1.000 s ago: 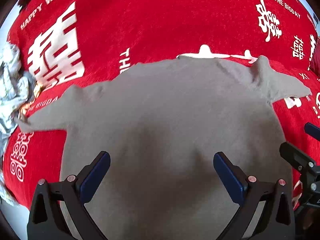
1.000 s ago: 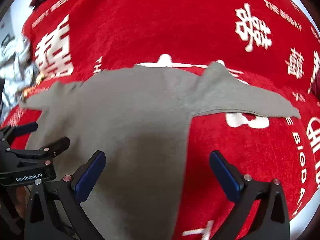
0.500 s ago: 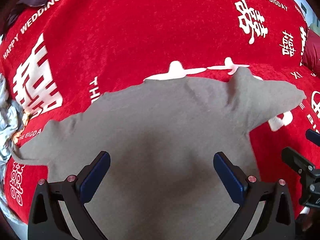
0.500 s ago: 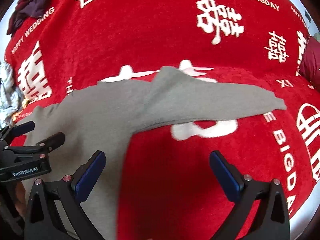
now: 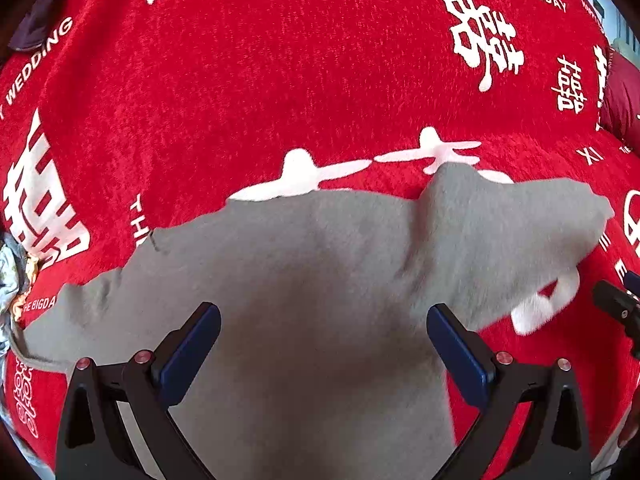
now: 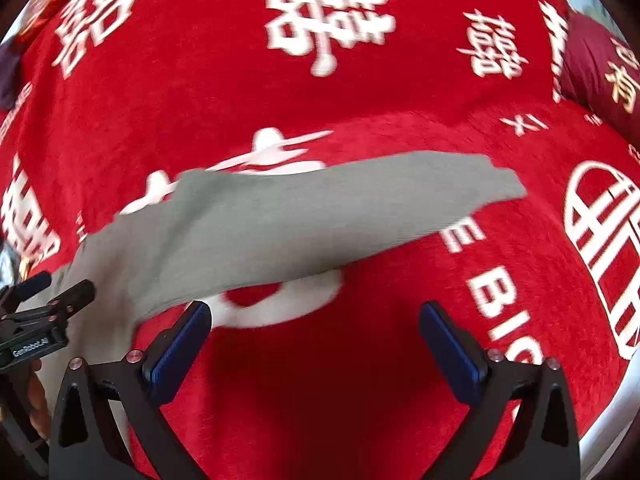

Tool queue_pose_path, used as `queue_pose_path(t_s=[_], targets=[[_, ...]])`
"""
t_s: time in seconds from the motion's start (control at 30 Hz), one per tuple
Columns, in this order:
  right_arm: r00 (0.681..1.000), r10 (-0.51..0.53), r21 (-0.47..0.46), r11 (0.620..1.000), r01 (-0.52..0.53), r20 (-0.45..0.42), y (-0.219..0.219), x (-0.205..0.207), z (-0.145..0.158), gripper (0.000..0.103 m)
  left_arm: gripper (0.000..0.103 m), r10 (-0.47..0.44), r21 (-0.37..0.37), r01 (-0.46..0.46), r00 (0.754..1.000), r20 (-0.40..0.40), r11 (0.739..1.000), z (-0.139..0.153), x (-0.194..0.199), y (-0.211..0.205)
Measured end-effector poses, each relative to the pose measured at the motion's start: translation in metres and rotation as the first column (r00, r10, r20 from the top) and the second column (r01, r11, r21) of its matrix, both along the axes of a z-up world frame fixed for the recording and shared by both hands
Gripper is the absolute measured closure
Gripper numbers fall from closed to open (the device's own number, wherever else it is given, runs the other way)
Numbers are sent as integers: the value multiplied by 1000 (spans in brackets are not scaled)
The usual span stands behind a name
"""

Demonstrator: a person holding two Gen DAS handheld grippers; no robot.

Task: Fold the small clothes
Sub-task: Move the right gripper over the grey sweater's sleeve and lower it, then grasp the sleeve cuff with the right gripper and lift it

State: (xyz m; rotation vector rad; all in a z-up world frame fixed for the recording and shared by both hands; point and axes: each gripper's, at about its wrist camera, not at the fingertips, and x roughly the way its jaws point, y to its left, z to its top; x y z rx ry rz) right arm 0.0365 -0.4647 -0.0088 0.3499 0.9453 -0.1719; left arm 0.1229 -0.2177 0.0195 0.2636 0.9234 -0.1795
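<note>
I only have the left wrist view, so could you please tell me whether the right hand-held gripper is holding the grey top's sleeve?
Observer: No. The right hand-held gripper is open, with only the red blanket between its fingers.
Operator: Thank you. Where does the sleeve lie relative to it?
Observer: The sleeve is spread out on the blanket beyond the fingertips. Its lower edge runs just past one fingertip.
Operator: Is anything lying near the cuff?
Observer: Nothing is close to it. A dark red cushion with gold characters sits further off, at the far right.
</note>
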Motion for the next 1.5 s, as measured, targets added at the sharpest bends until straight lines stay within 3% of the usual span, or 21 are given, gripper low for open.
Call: queue_pose_path(t_s=[0.33, 0.9, 0.93, 1.0, 1.03, 1.13, 1.33, 1.5], targets=[[992, -126, 72, 989, 126, 3, -91, -6, -15, 0, 0, 43, -30, -43, 999, -9, 999, 0, 25, -11], [993, -116, 106, 988, 114, 9, -107, 70, -37, 0, 0, 34, -28, -35, 999, -31, 999, -17, 41, -33], [993, -116, 103, 988, 113, 23, -107, 73, -38, 5, 0, 36, -29, -37, 999, -40, 999, -19, 42, -34], [995, -98, 98, 991, 95, 26, -107, 78, -38, 52, 0, 32, -39, -34, 998, -55, 999, -24, 43, -34], [996, -92, 114, 989, 90, 10, -110, 80, -41, 94, 0, 30, -48, -33, 997, -69, 998, -27, 44, -33], [992, -112, 206, 973, 99, 51, -120, 75, -41, 95, 0, 47, -75, -54, 995, -88, 996, -30, 47, -27], [975, -134, 130, 985, 112, 175, -122, 51, -1, 95, 0, 115, -103, -128, 987, -116, 986, -31, 57, -10], [963, -156, 52, 988, 148, 219, -114, 28, 23, 95, 0, 152, -79, -172, 965, -213, 982, -53, 68, -8]])
